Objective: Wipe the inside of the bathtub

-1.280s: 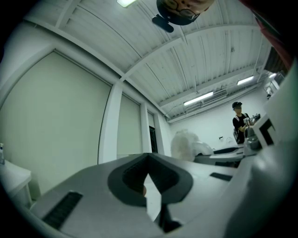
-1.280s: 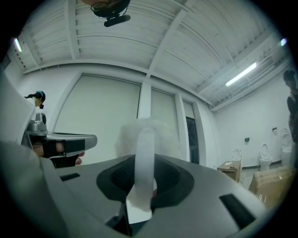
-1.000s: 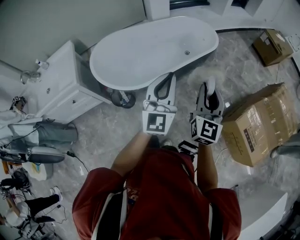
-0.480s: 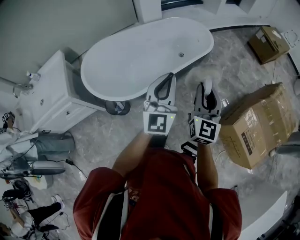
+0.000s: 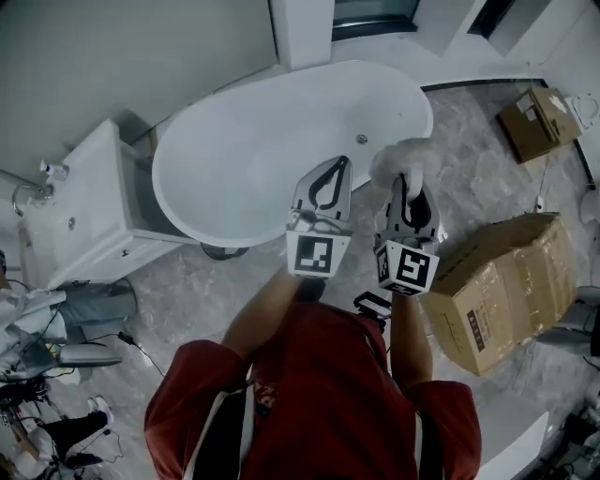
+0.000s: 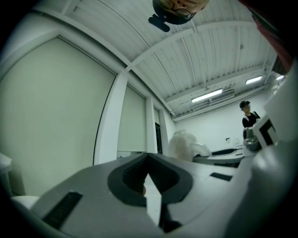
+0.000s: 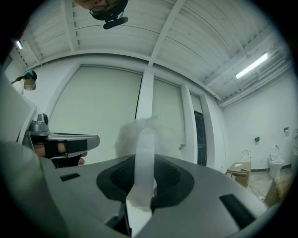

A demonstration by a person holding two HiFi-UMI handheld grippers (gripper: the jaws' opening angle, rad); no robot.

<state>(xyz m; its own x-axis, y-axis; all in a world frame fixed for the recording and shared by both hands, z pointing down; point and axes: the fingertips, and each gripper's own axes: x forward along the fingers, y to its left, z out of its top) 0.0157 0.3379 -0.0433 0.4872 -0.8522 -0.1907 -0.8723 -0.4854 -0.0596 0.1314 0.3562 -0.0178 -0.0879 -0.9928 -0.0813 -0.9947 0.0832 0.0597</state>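
The white oval bathtub [image 5: 253, 141] lies ahead of me in the head view, its drain [image 5: 361, 139] near the right end. My right gripper [image 5: 410, 187] is shut on the white handle [image 7: 143, 162] of a fluffy white duster [image 5: 401, 157], whose head hangs over the tub's near right rim. In the right gripper view the fluffy head [image 7: 139, 132] rises just beyond the jaws. My left gripper [image 5: 337, 167] is shut with nothing in it, held over the tub's near rim, beside the right one. The duster [image 6: 184, 143] also shows in the left gripper view.
A white vanity cabinet [image 5: 80, 211] stands left of the tub. A large cardboard box [image 5: 497, 281] sits on the marble floor at the right, a smaller box [image 5: 532, 122] farther back. A white column [image 5: 302, 28] rises behind the tub.
I have stepped closer to the tub. Both grippers have moved forward, and the duster head now hangs over the rim instead of the floor.
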